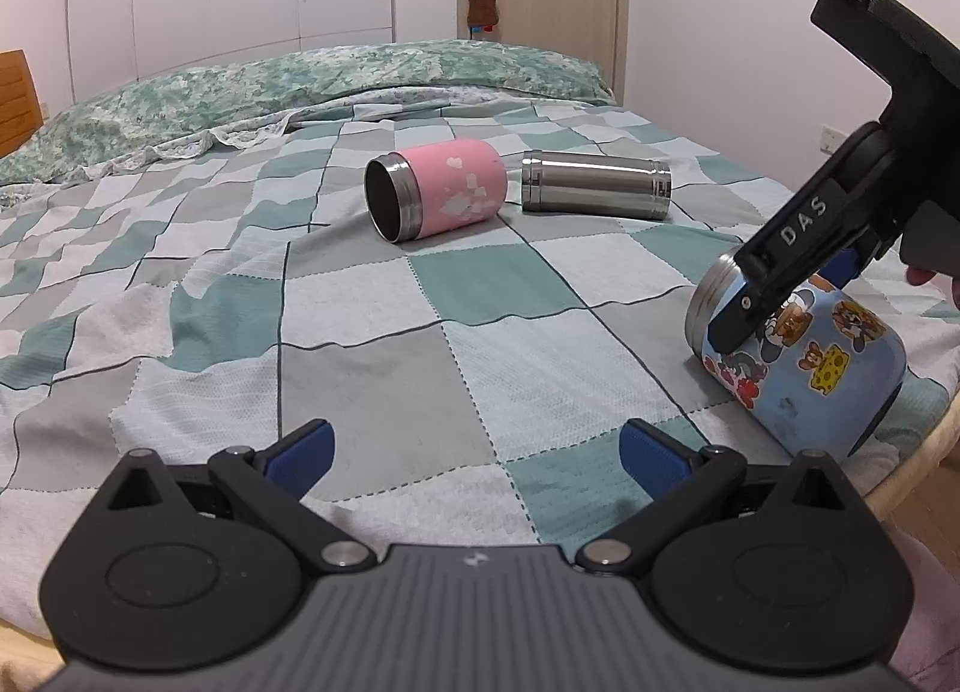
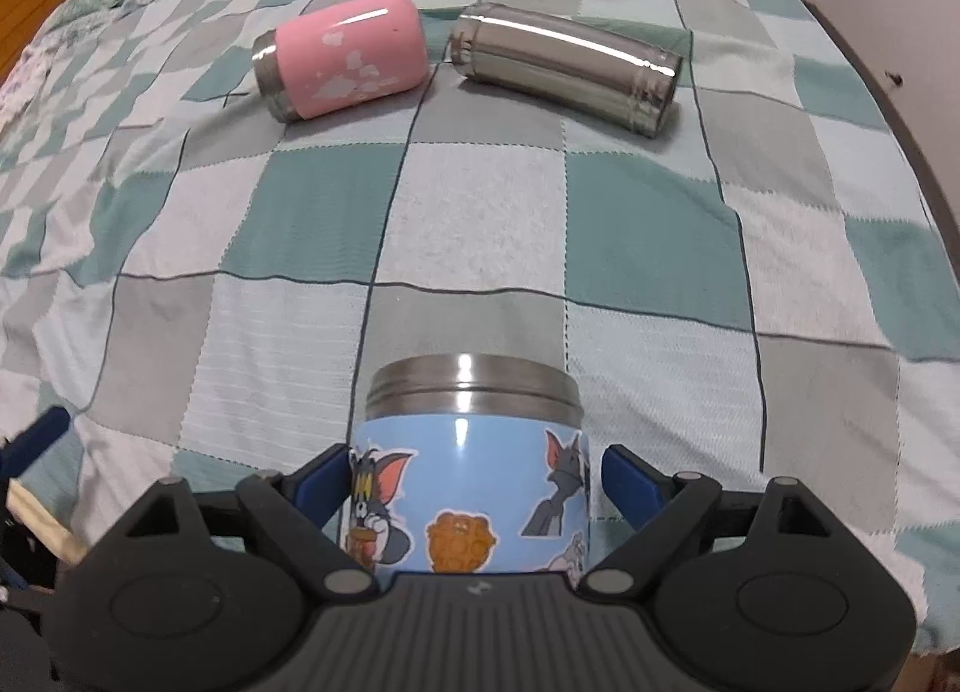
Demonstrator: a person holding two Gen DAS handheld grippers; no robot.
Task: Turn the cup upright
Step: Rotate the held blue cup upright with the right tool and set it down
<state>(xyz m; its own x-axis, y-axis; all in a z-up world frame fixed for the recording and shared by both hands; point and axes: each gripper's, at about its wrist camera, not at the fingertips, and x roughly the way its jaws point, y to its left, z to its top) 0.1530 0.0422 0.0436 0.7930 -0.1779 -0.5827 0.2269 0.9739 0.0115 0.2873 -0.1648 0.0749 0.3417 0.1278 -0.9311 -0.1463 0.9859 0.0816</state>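
Three cups lie on the checked bedspread (image 1: 360,344). The right claw (image 2: 474,482) slants down from the upper right and straddles the blue cartoon-sticker cup (image 2: 468,488) near the bed's edge; its left pad touches the wall, the right stands slightly off. The left claw (image 1: 477,455) hovers low, jaws wide apart, empty. Farther back, the pink cup (image 1: 438,197) and steel cup (image 1: 594,185) lie side by side.
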